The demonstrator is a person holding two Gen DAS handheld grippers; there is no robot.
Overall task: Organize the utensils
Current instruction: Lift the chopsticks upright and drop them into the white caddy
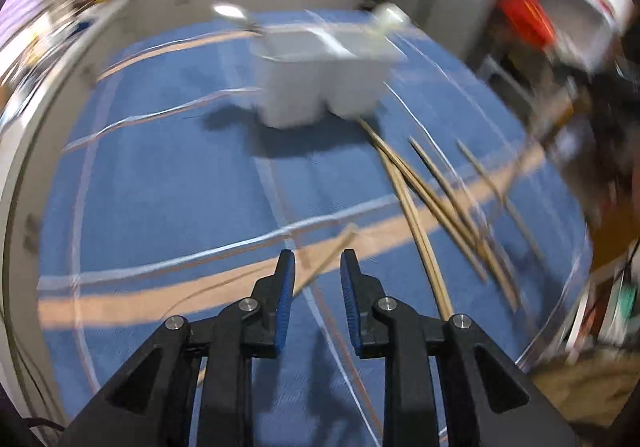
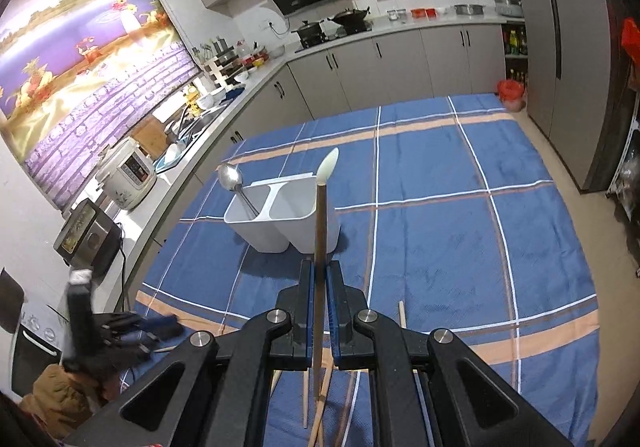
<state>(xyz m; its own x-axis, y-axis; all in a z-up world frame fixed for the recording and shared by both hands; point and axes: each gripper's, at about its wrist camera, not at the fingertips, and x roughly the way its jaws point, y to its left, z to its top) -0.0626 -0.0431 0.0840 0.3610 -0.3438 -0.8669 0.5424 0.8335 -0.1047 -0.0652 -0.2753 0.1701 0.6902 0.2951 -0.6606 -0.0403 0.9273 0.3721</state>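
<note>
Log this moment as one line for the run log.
left gripper: open, above chopsticks | right gripper: shut on spoon | holder: one metal spoon

left wrist: low, near cloth [image 1: 160,167] | right wrist: higher | shared: caddy [image 2: 280,219]

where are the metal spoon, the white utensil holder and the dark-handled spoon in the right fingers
metal spoon [image 2: 230,177]: right wrist view, on its shiny bowl.
white utensil holder [image 2: 316,231]: right wrist view, on the front wall of its right compartment.
dark-handled spoon [image 2: 320,239]: right wrist view, on the dark handle above the fingers.
</note>
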